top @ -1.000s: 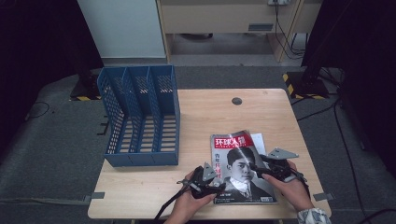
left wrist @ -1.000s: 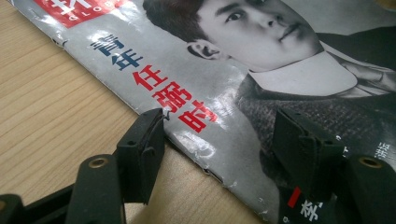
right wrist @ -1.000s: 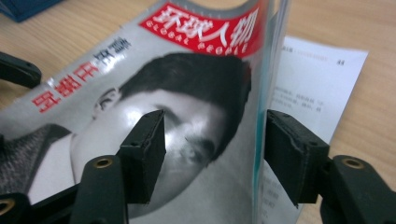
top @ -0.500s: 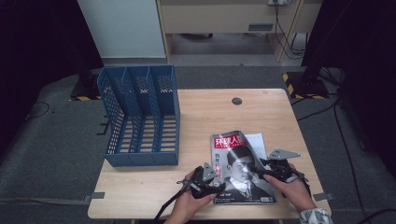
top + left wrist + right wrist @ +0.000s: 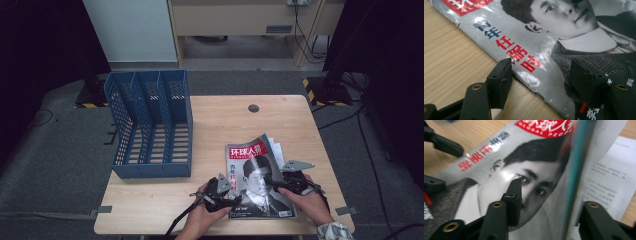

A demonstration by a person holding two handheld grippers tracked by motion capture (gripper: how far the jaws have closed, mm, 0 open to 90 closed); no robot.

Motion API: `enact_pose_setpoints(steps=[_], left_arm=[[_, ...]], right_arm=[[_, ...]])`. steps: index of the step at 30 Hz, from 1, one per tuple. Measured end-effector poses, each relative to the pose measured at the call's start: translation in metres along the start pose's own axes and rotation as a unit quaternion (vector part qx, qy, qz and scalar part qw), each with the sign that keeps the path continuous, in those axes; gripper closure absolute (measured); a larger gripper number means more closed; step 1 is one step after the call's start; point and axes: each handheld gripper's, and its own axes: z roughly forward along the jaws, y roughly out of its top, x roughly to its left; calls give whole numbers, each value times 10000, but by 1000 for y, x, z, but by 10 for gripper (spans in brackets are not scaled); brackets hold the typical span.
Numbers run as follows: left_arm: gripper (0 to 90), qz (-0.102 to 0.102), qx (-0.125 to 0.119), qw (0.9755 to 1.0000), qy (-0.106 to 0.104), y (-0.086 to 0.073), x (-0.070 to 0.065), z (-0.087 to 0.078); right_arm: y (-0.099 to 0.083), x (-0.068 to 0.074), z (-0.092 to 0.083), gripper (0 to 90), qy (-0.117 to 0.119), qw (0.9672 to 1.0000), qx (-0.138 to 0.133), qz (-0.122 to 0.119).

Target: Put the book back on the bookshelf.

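Straddling the left edge of the glossy magazine with a black-and-white portrait cover and red title block, our left gripper keeps its jaws parted, one over the wooden table, the other over the cover; we cannot tell whether either presses it. Our right gripper has just been closing its jaws around the lifted right edge, though a firm pinch is not clear. The magazine lies near right, beside the blue plastic file rack. Compared with earlier, the right edge stands higher.
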Motion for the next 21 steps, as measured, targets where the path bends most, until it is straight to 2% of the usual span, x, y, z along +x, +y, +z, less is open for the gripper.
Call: enact_pose_setpoints(steps=[3,5,8,11,12,14,15,21], left_arm=[[339,-4,-2,10000,-8,0,0,0],[339,-8,-5,10000,-17,0,1,0],[337,-12,-6,10000,-15,0,1,0],[331,-21,7,10000,-11,0,2,0],[279,-36,32,10000,-32,1,2,1],[197,-34,48,10000,-63,1,2,1],[158,-27,76,9999,-123,1,4,1],[124,-161,84,9998,-77,-1,10,-1]], right_arm=[[2,0,1,568,-112,9998,139,35],[4,2,2,642,-250,9995,182,-20],[4,1,1,744,-318,9994,133,0],[5,0,-2,803,-271,9996,96,42],[6,1,-4,846,-214,9997,-8,75],[7,1,-5,854,-178,9998,-23,92],[8,1,-8,871,-140,9998,-133,59],[13,3,-16,894,70,9989,-444,96]])
